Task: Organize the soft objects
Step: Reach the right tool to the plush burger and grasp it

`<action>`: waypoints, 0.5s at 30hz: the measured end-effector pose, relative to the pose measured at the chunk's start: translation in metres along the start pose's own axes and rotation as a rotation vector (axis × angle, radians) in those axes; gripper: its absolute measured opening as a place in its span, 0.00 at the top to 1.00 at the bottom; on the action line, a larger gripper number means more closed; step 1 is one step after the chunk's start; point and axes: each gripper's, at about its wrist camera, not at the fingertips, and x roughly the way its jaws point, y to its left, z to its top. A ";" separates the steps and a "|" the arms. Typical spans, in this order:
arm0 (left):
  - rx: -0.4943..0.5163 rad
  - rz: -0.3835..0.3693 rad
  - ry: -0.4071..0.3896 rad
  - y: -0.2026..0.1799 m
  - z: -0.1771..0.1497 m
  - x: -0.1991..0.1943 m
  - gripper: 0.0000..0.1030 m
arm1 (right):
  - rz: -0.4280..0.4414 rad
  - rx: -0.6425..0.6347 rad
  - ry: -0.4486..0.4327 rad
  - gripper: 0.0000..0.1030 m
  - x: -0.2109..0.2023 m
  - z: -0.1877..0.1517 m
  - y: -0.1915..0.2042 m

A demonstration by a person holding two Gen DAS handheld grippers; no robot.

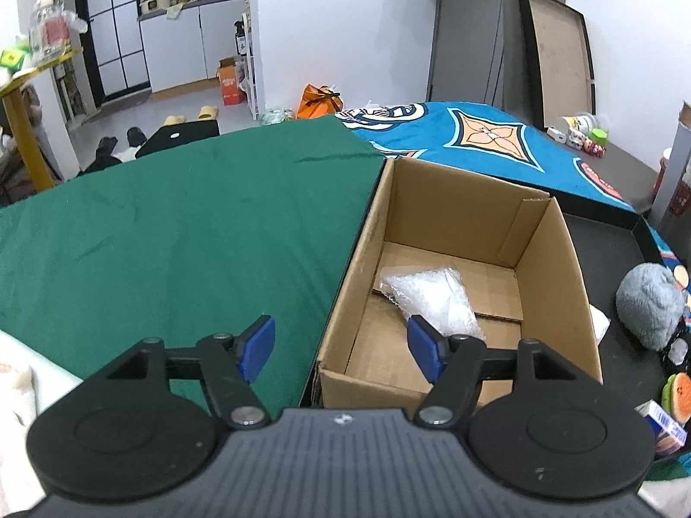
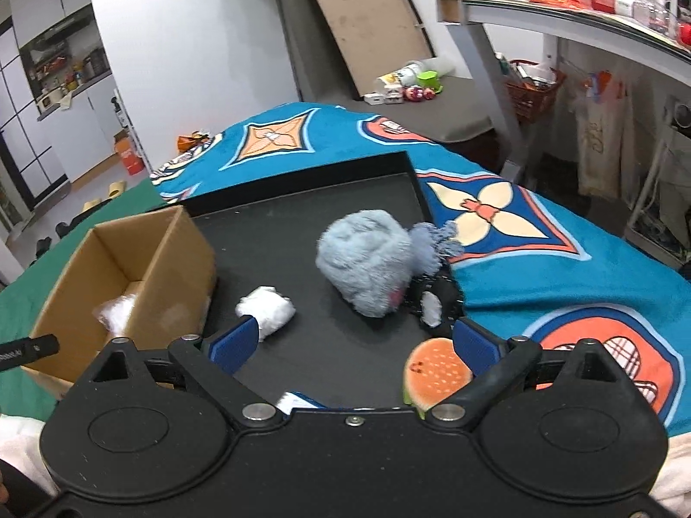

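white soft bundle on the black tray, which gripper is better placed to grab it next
Right. The right gripper is open, over the black tray, with the white bundle just ahead by its left finger. The left gripper is open at the cardboard box edge, farther away.

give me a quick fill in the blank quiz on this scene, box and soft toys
1. The clear plastic bag lies inside the cardboard ____.
2. The fluffy grey toy sits on the ____ tray.
3. The cloth left of the cardboard box is ____.
4. Both the left gripper and the right gripper are ____ and hold nothing.

Missing words: box; black; green; open
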 end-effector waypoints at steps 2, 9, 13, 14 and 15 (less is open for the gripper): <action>0.012 0.006 -0.001 -0.002 0.000 0.000 0.36 | -0.016 0.008 0.002 0.06 0.002 -0.003 -0.006; 0.046 0.033 -0.014 -0.010 -0.001 0.000 0.35 | -0.062 0.066 0.007 0.10 0.014 -0.019 -0.028; 0.065 0.054 -0.018 -0.014 -0.001 0.000 0.35 | -0.055 0.086 0.031 0.20 0.023 -0.026 -0.033; 0.067 0.061 -0.019 -0.015 -0.001 0.000 0.35 | -0.055 0.084 0.036 0.21 0.026 -0.028 -0.034; 0.070 0.065 -0.018 -0.015 -0.001 0.001 0.35 | -0.056 0.083 0.041 0.23 0.028 -0.029 -0.034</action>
